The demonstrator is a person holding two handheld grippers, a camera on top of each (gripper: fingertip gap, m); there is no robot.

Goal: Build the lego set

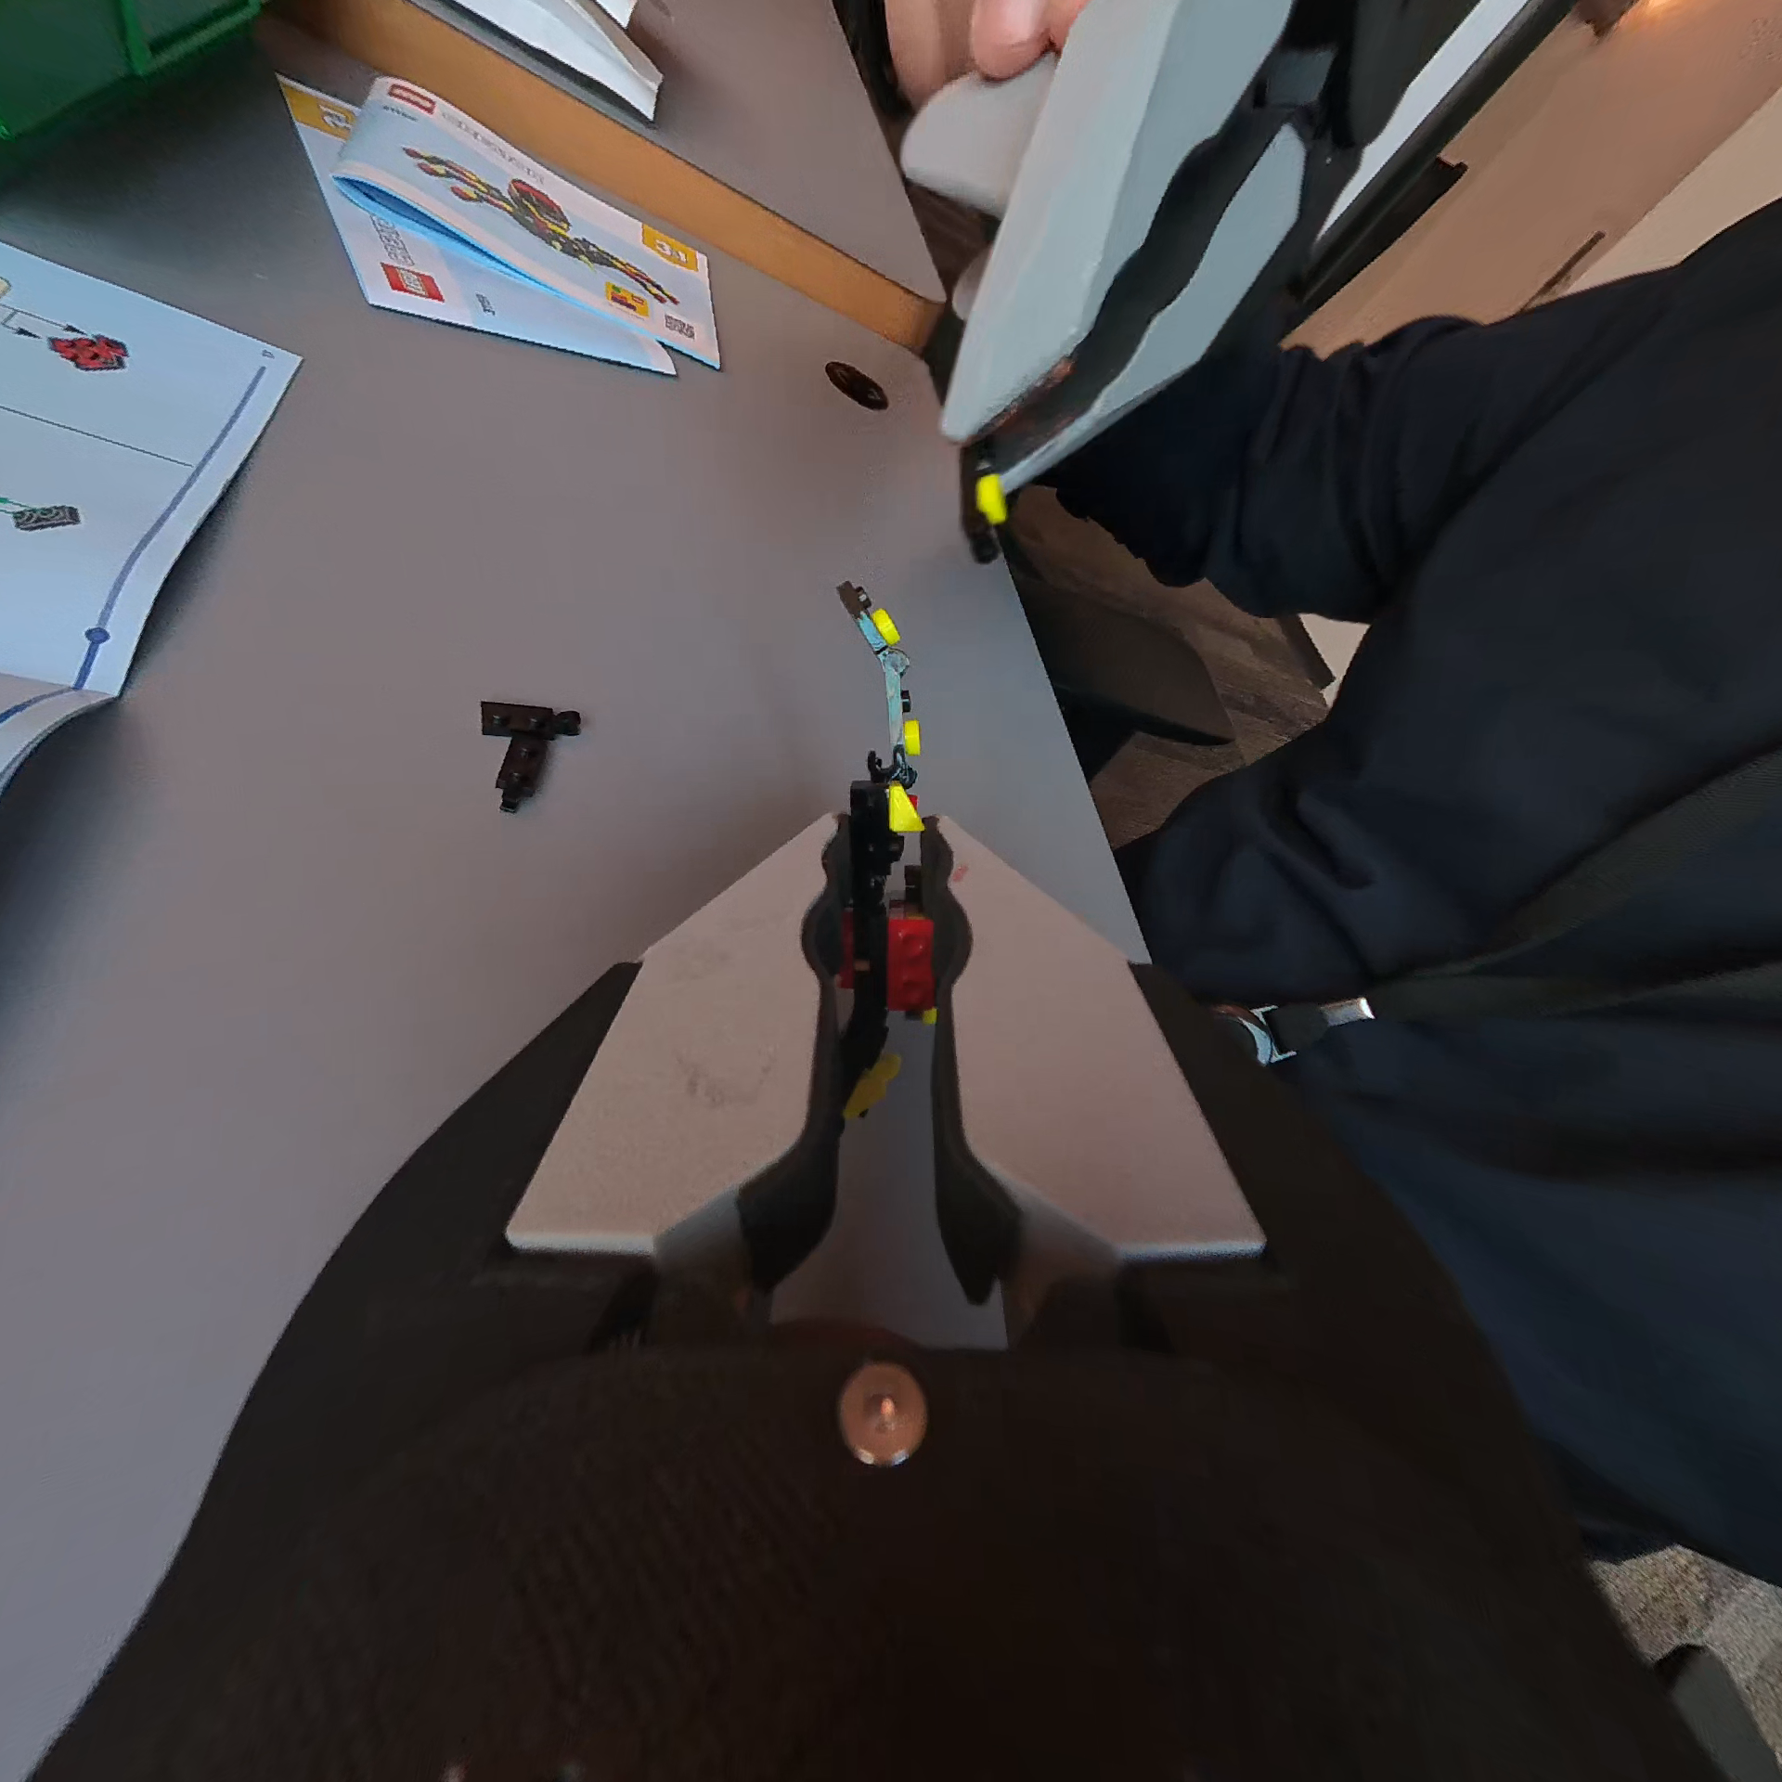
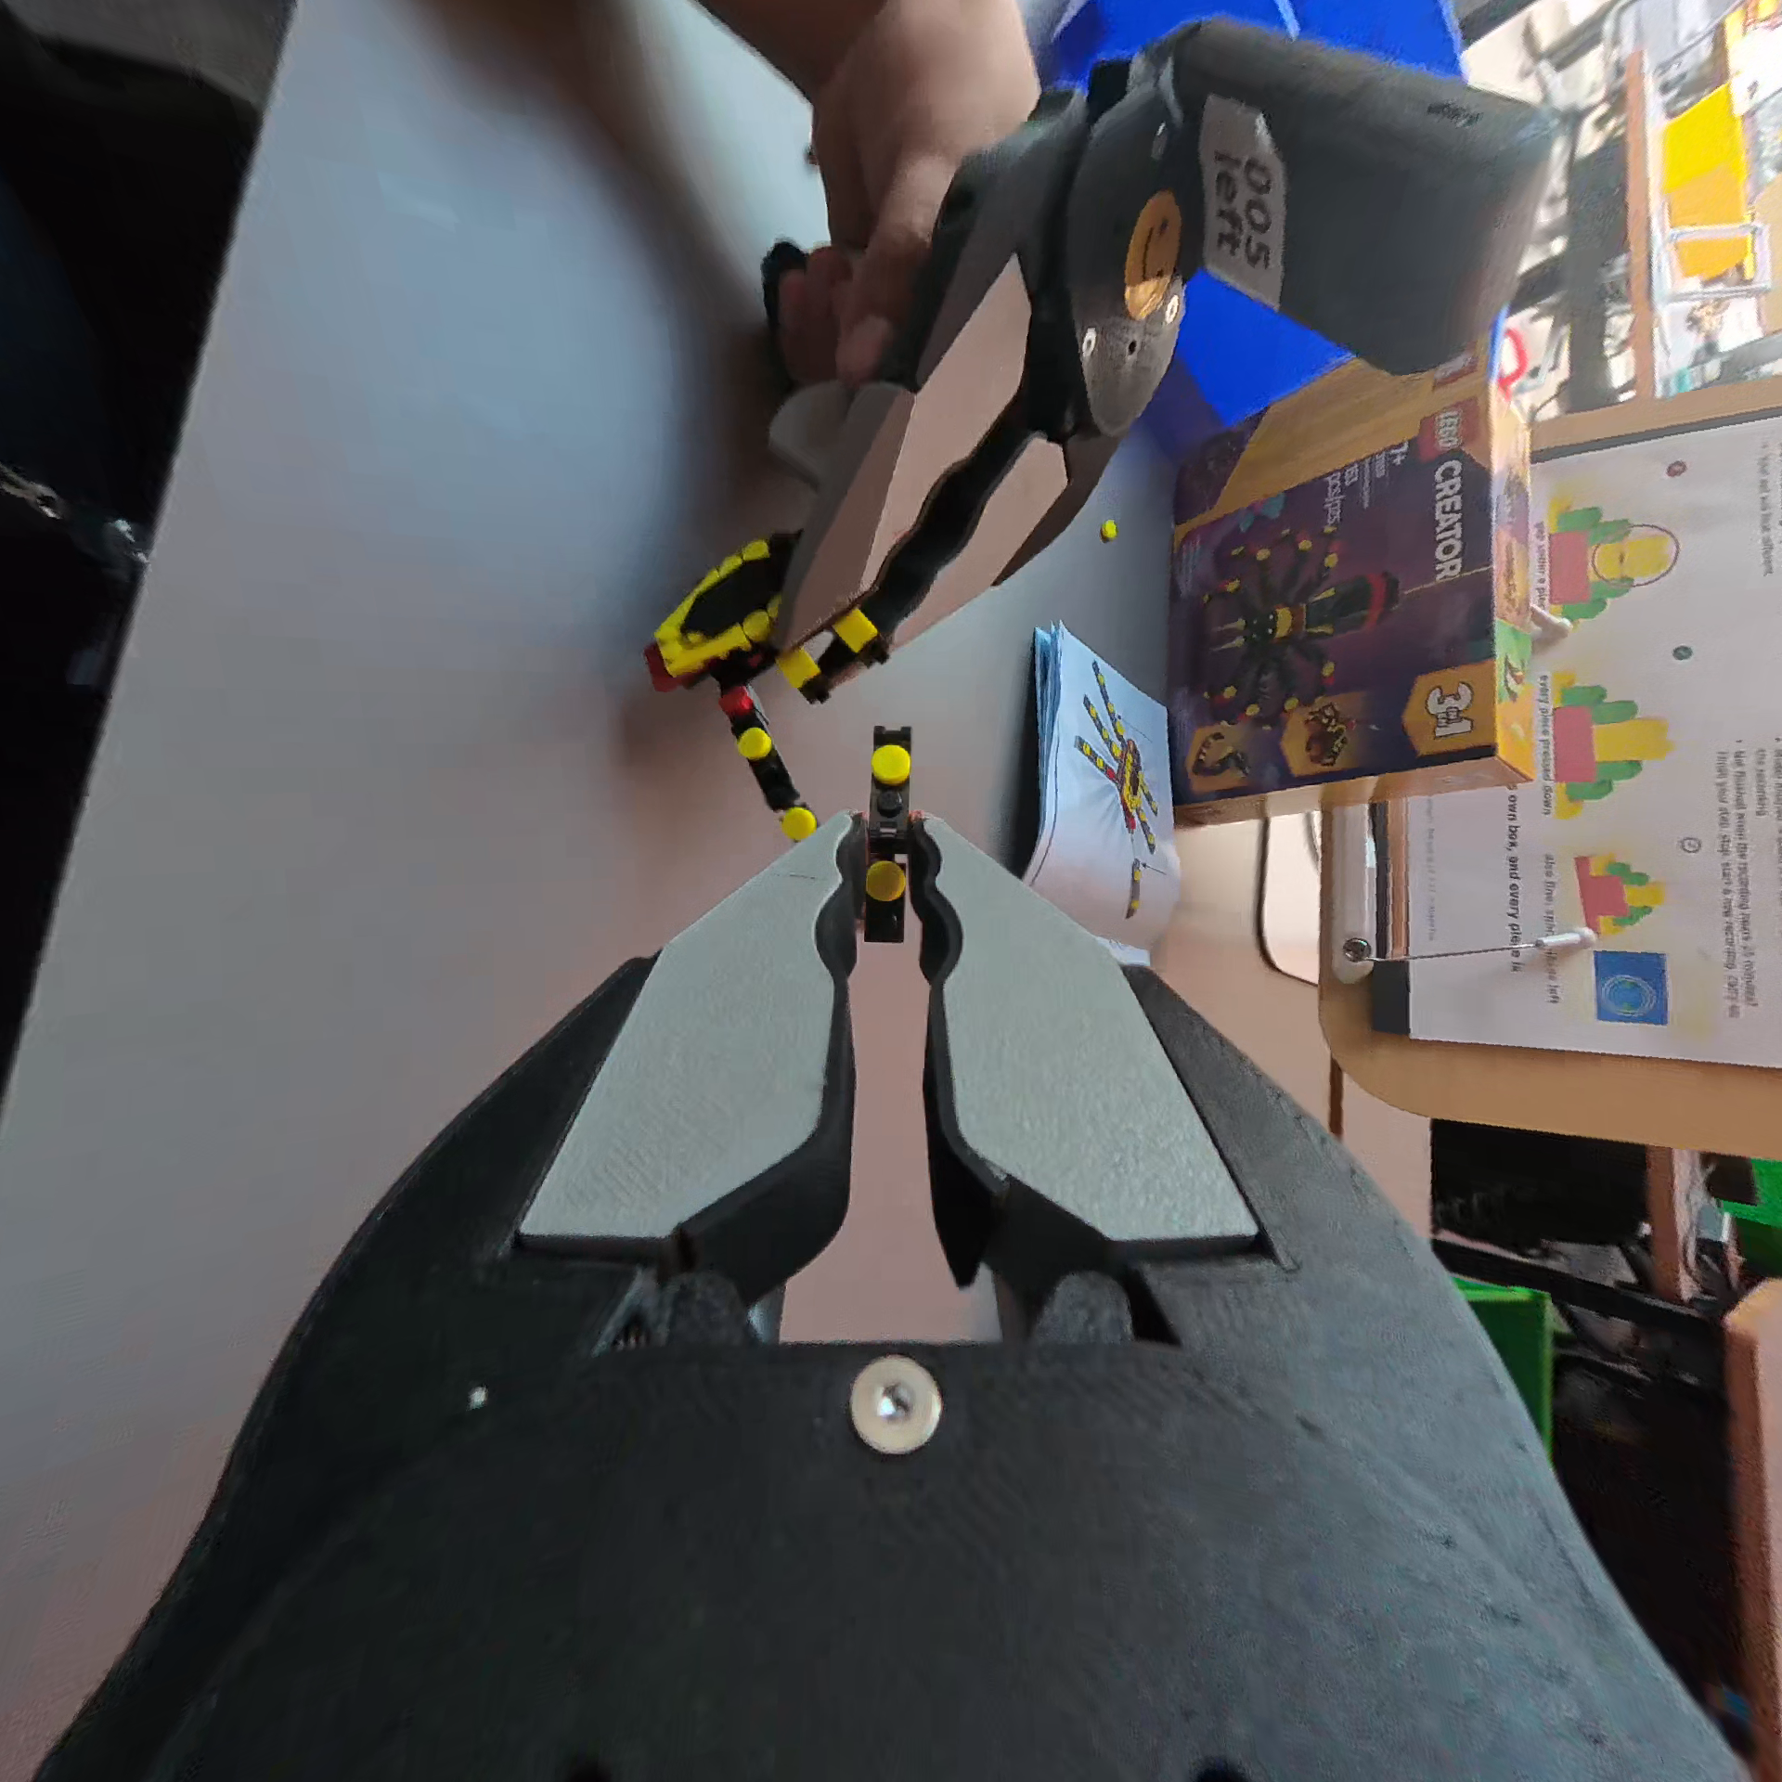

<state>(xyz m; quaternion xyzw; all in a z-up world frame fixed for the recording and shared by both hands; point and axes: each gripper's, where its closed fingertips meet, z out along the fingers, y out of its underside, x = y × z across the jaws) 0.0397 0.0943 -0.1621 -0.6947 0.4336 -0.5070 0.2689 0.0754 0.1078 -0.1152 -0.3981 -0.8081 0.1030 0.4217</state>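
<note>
My left gripper (image 1: 885, 849) pinches its jaws on the spider body (image 1: 892, 950) above the desk (image 1: 434, 579); my right gripper (image 2: 885, 849) clamps a leg segment (image 2: 887, 839) just beside it.

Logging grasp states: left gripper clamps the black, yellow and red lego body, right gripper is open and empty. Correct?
Not quite. The left gripper does clamp the black, yellow and red lego body, but the right gripper is not open and empty: in the right wrist view it is shut on a narrow black lego leg segment with round yellow studs.

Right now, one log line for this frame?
left tongs: shut on spider body | right tongs: shut on leg piece | not joined | black piece loose on table
</note>
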